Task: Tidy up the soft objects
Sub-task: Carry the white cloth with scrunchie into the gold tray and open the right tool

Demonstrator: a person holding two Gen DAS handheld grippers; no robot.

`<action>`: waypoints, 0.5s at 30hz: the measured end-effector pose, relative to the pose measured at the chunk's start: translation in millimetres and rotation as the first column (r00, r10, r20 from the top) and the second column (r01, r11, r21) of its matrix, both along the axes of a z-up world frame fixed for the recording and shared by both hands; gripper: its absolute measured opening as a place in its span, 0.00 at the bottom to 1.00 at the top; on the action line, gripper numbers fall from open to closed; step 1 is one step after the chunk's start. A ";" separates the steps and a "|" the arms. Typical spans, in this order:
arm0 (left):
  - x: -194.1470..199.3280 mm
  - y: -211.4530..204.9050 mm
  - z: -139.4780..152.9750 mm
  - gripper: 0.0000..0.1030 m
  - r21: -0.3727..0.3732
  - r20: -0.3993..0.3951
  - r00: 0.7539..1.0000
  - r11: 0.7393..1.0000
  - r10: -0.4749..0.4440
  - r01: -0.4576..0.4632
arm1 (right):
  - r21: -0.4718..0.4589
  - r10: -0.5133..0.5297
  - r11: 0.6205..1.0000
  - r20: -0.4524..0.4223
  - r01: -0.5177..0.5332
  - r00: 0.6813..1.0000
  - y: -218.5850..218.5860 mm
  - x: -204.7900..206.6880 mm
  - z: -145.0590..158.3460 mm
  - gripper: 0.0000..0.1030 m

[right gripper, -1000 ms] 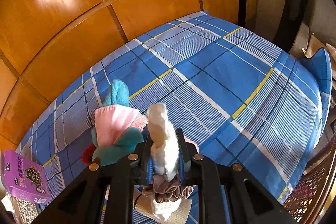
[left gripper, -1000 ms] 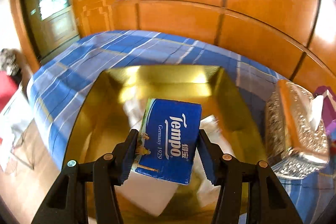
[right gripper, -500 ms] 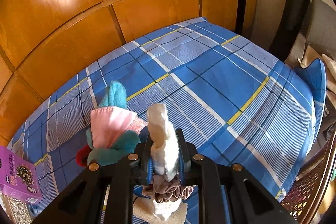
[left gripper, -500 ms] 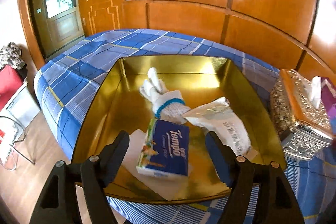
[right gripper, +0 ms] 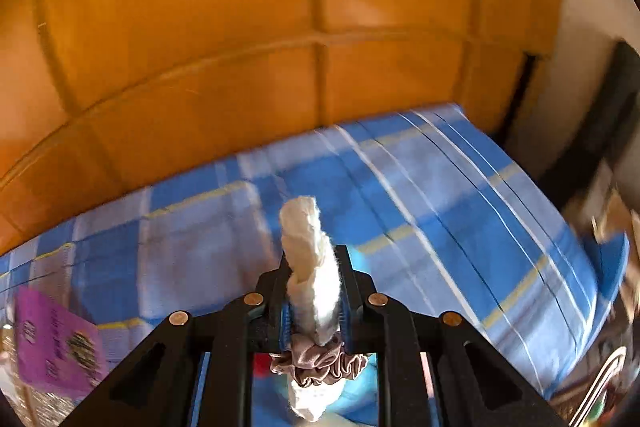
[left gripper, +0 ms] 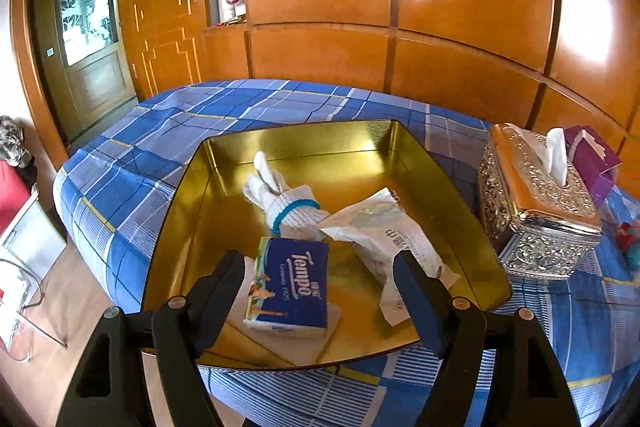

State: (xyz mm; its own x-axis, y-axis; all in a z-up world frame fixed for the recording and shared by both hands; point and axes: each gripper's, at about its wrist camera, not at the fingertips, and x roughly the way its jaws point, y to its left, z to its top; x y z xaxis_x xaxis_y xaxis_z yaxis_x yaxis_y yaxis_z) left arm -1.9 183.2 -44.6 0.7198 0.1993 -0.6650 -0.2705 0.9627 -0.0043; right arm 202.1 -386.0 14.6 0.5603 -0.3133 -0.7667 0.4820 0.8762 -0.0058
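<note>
Your left gripper (left gripper: 320, 263) hangs wide open above the near edge of a gold tray (left gripper: 460, 195) set on a bed (left gripper: 168, 131) with a blue plaid cover, its blue pads either side of a tissue pack (left gripper: 290, 287) but clear of it. The pack is blue with white lettering that reads "Tempo" and, below it, "Germany 1929"; it lies at the tray's near edge on a white pad (left gripper: 280, 337). Behind it, toward the tray's middle, lies a white knit glove (left gripper: 280, 195) with a blue band at the cuff, and to the right a crumpled white wrapper (left gripper: 384, 239) whose print is too small to read. An ornate silver tissue box (left gripper: 536, 203) stands just beside the tray's right edge. Your right gripper (right gripper: 314, 279) is clenched on a rolled white cloth (right gripper: 306, 239) that stands upright between its pads, a brown satin scrunchie (right gripper: 320, 363) ringing the roll below them. The right view is blurred; a purple box (right gripper: 56, 343) shows at the left, its writing unreadable.
</note>
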 end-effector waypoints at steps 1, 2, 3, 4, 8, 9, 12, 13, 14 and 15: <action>-0.3 -0.9 0.6 0.75 0.001 0.001 1.000 1.000 -0.005 0.005 | 0.003 0.029 1.000 0.004 -0.029 1.000 11.3 13.2 6.6 0.16; -0.9 -1.8 1.4 0.75 0.003 0.003 1.000 1.000 -0.009 0.009 | 0.001 0.069 0.998 0.010 -0.069 0.998 27.8 28.0 15.9 0.16; -1.8 -2.7 2.3 0.75 0.002 0.006 1.000 1.000 -0.013 0.013 | -0.012 0.106 0.994 0.017 -0.106 0.994 44.6 39.3 24.6 0.16; -2.6 -3.7 3.1 0.75 0.001 0.007 1.000 1.000 -0.017 0.017 | -0.020 0.131 0.991 0.023 -0.130 0.991 56.6 46.3 30.2 0.16; -4.8 -7.2 4.6 0.75 0.005 0.007 1.000 1.000 -0.030 0.030 | -0.029 0.298 0.954 0.065 -0.297 0.952 133.7 81.4 62.6 0.16; -5.4 -8.4 4.8 0.75 0.008 0.007 0.999 0.999 -0.032 0.032 | -0.034 0.342 0.940 0.075 -0.340 0.937 152.6 85.9 68.6 0.16; -7.0 -10.9 4.4 0.75 0.013 0.004 0.999 0.999 -0.043 0.043 | -0.042 0.505 0.863 0.105 -0.503 0.857 223.4 91.5 84.6 0.16; -7.7 -11.9 4.0 0.75 0.013 0.002 0.999 0.999 -0.044 0.044 | -0.040 0.552 0.833 0.114 -0.552 0.826 244.3 89.7 87.2 0.16; -7.9 -12.0 3.2 0.75 0.011 -0.001 0.999 0.999 -0.048 0.048 | -0.037 0.601 0.798 0.121 -0.601 0.790 264.7 86.1 88.7 0.16; -8.4 -12.1 2.7 0.75 0.009 -0.003 0.999 0.999 -0.048 0.048 | -0.035 0.632 0.774 0.124 -0.633 0.765 278.1 83.5 89.3 0.16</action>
